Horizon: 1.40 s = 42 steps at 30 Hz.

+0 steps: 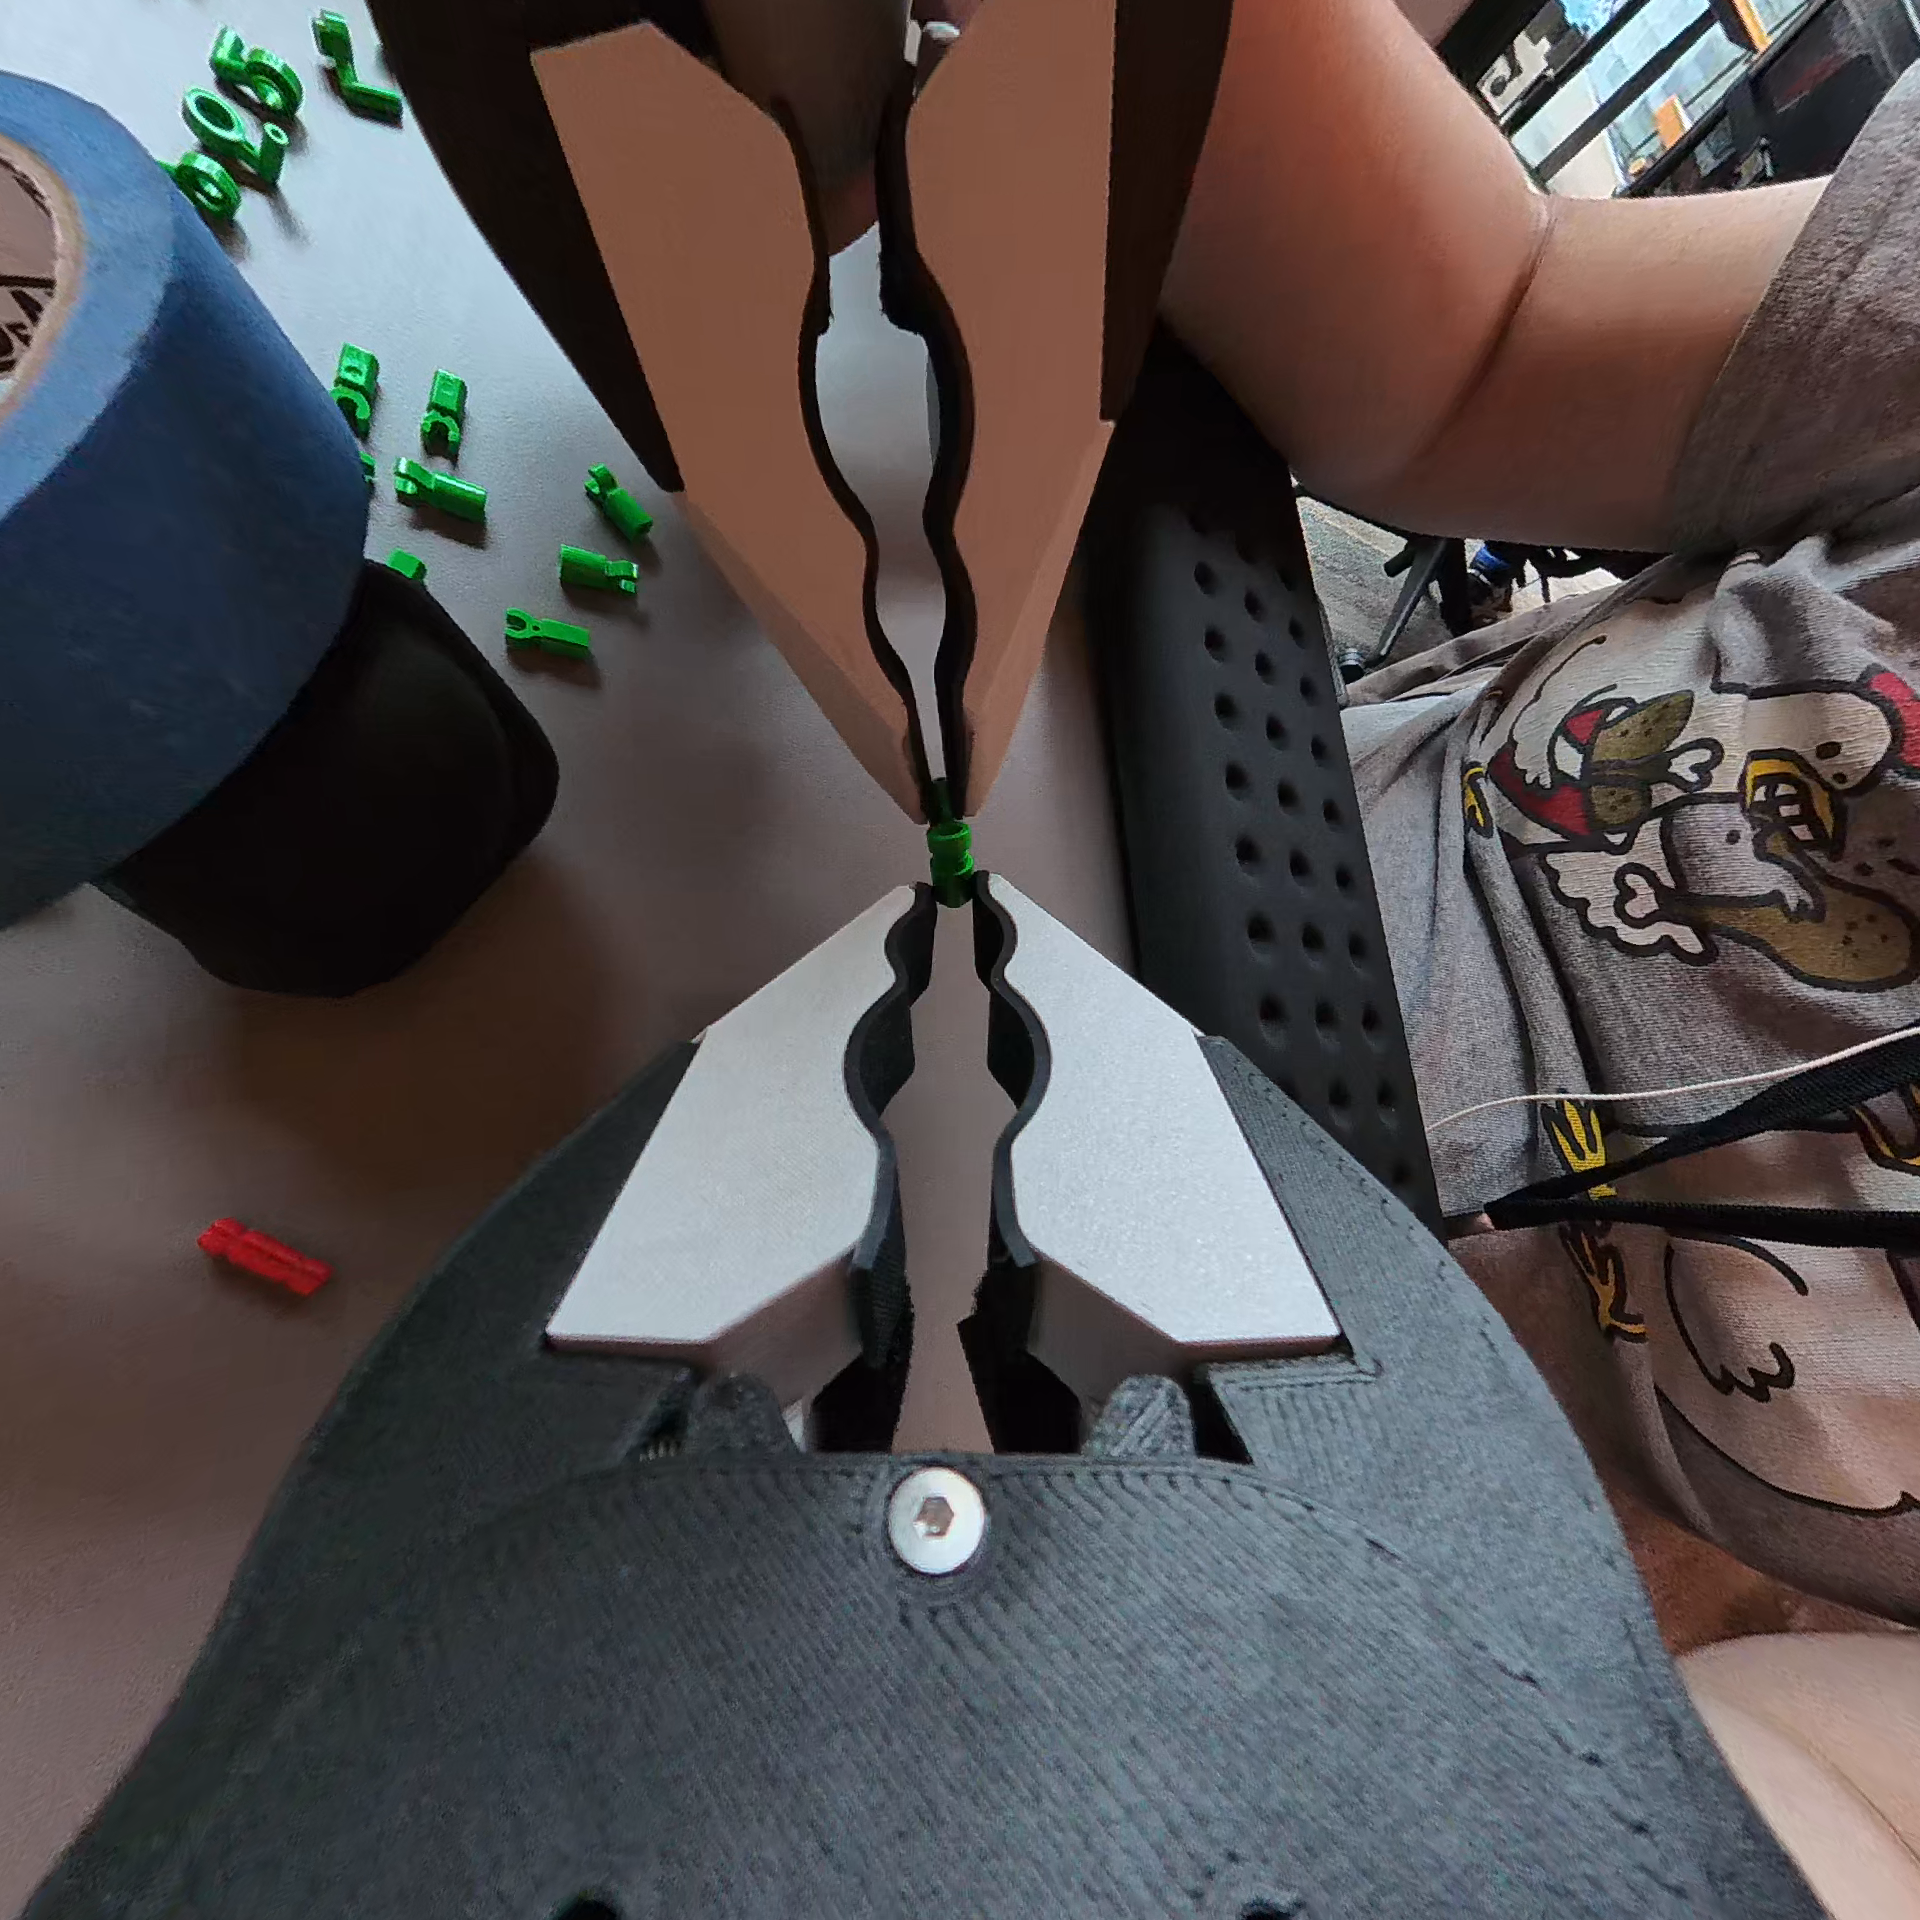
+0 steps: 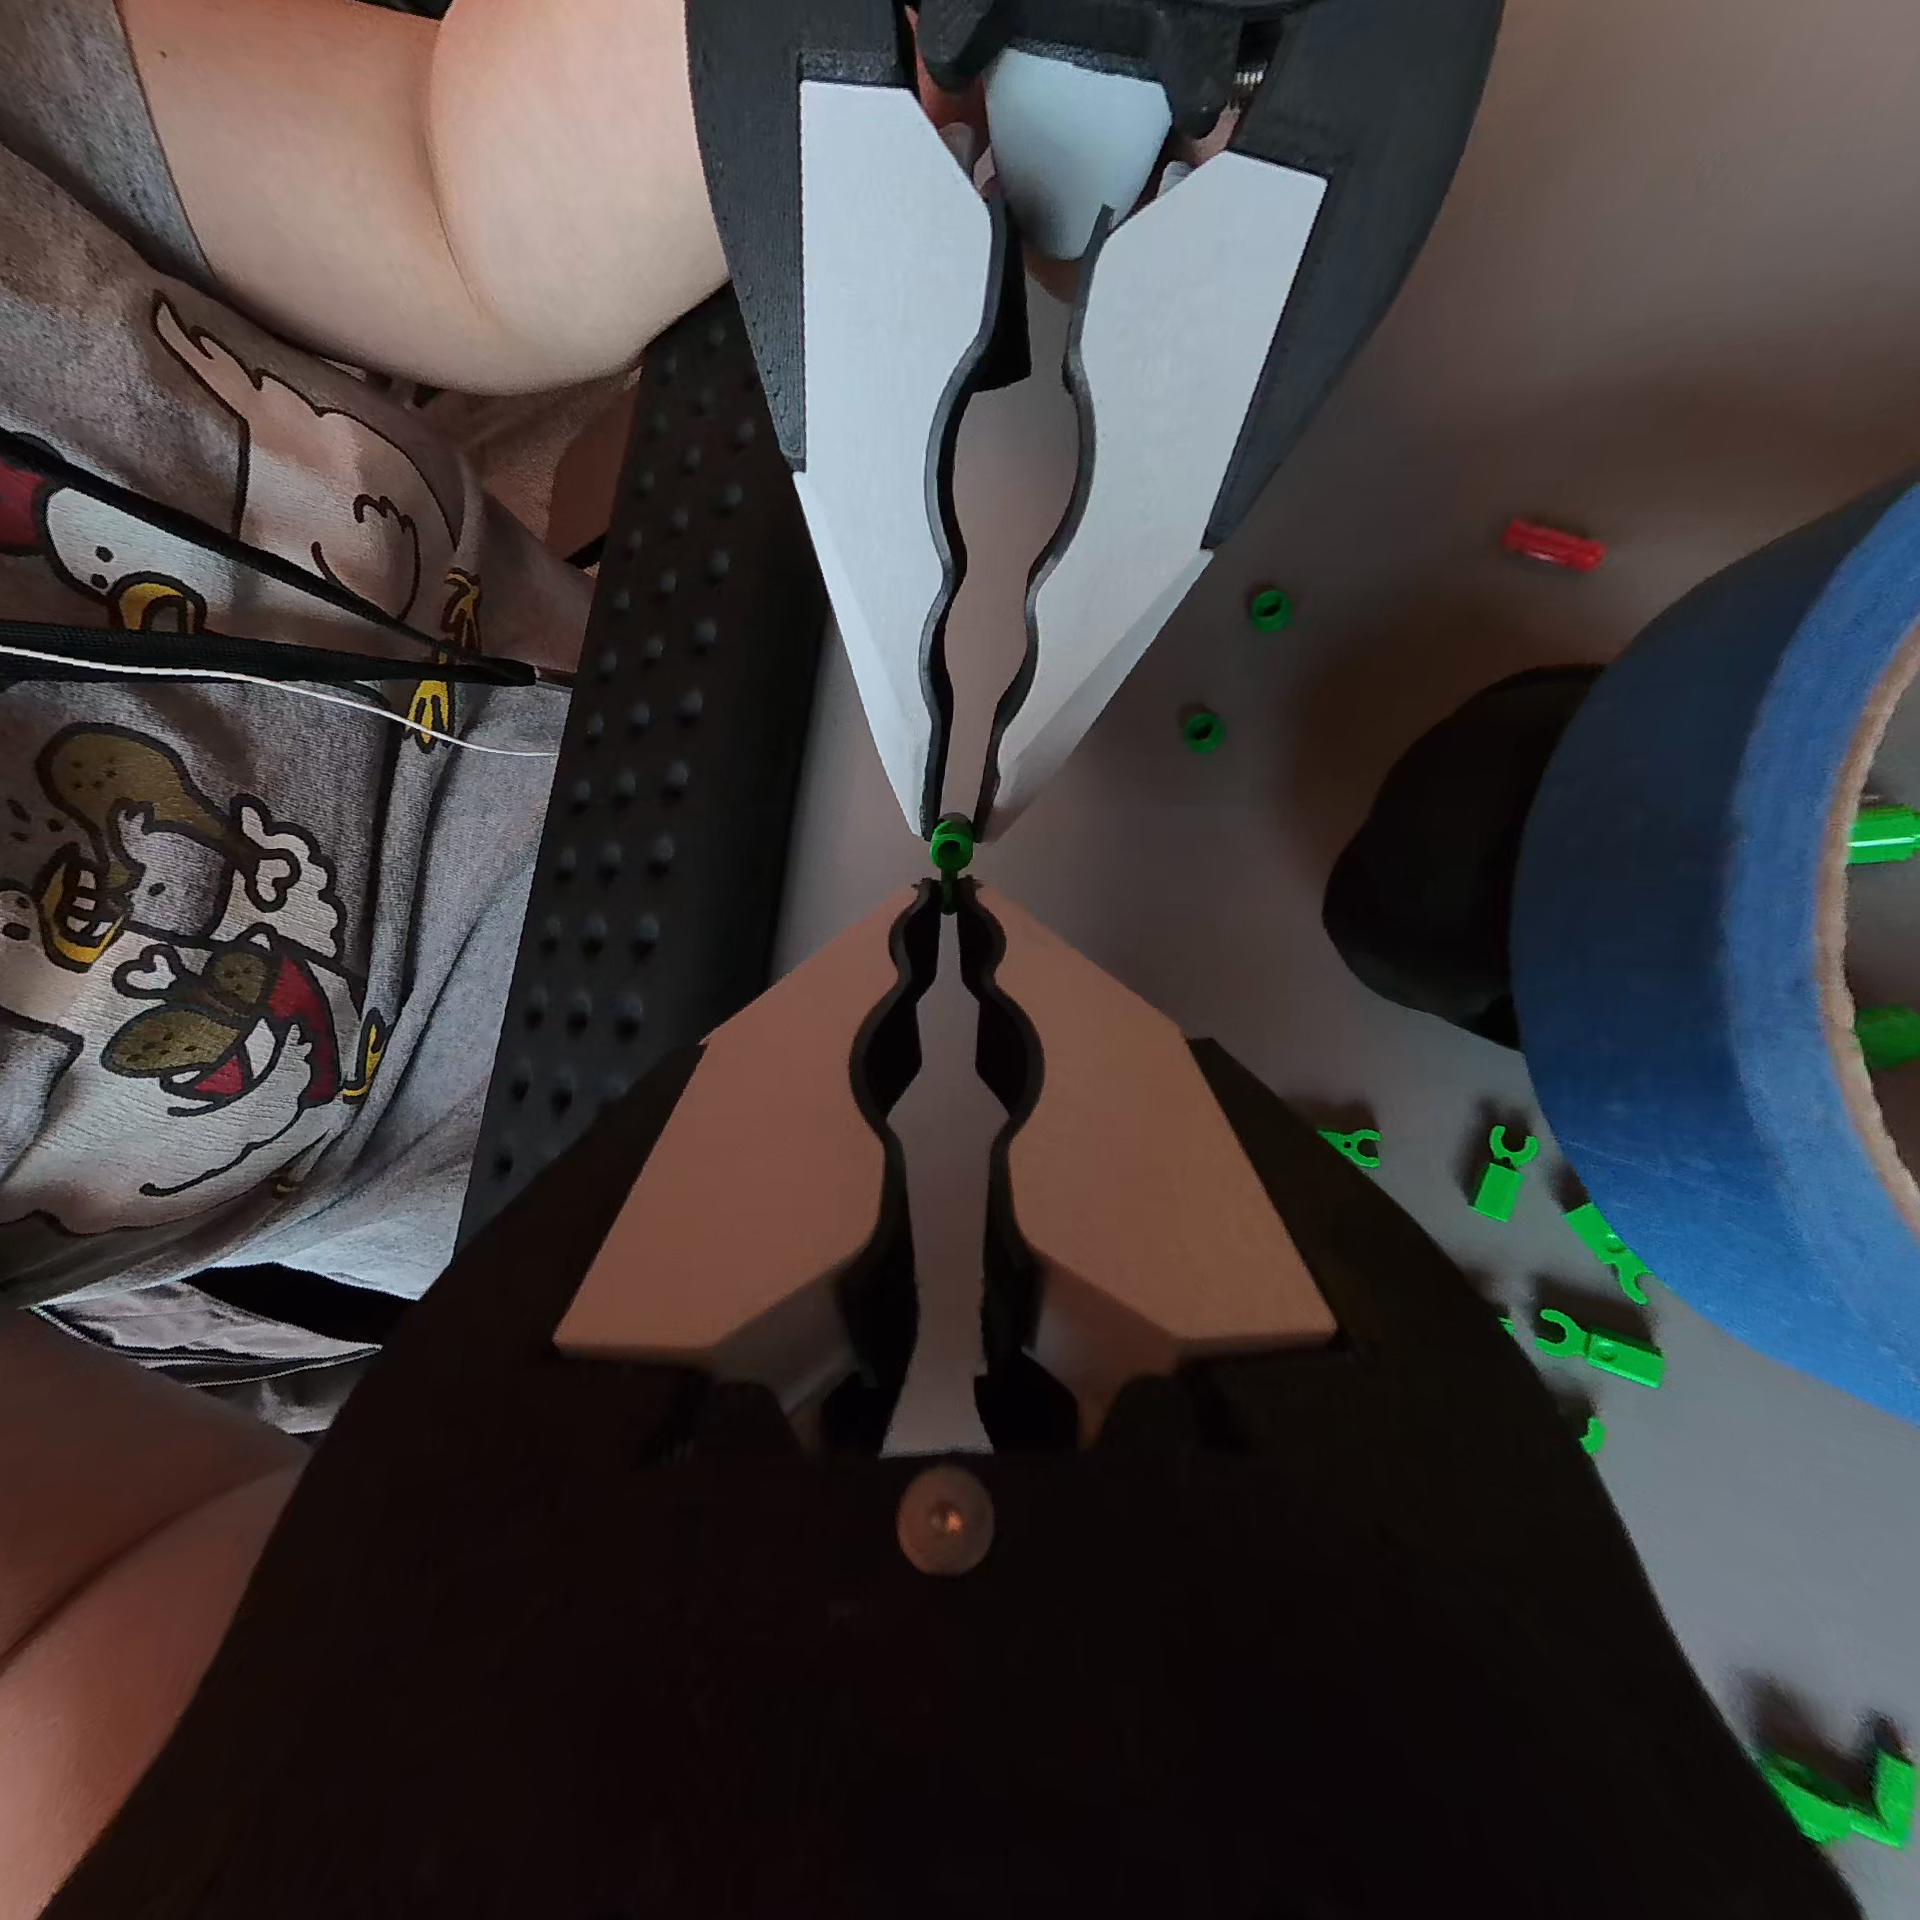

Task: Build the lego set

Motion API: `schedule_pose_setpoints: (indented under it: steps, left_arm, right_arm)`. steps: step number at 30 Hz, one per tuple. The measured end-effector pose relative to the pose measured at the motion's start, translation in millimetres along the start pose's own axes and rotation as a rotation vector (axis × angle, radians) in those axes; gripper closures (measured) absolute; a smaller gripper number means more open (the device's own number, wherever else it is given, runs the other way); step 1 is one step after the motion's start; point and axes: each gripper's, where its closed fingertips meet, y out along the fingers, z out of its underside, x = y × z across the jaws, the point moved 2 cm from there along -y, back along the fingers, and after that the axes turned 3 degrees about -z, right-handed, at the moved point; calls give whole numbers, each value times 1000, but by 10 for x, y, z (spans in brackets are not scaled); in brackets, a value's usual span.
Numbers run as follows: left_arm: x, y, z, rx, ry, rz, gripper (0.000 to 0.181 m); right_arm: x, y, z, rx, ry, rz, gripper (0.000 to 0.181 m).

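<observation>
In the left wrist view, the left tongs (image 1: 948, 902), with pale grey fingers, reach forward and meet the right tongs (image 1: 940, 805), tan-fingered, tip to tip above the table (image 1: 644, 935). Between the two sets of tips sits a small green lego stack (image 1: 945, 847); each pair of tongs is closed on one end of it, so two tiny pieces seem to be getting pressed together in mid-air. The build looks barely begun: many loose green pieces (image 1: 540, 561) lie scattered to the left near a blue tape roll (image 1: 156, 499), and a red piece (image 1: 265, 1257) lies apart by itself. A person's bare arm (image 1: 1403, 312) angles in from the upper right behind the right tongs. In the right wrist view, the right tongs (image 2: 948, 896) pinch the near end of the green lego stack (image 2: 951, 847) while the left tongs (image 2: 954, 826) grip its far end from the opposite side, the two tools lined up almost straight. Loose green pieces (image 2: 1496, 1195) lie beside the blue tape roll (image 2: 1704, 1039), with the red piece (image 2: 1553, 545) farther off.
</observation>
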Motion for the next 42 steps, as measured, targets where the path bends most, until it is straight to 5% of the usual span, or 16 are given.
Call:
schedule_pose_setpoints:
  steps: [42]
  left_arm:
    - [-32,46,47,49,0,6,176]
  right_arm:
    - [45,78,-8,5,-42,-32,179]
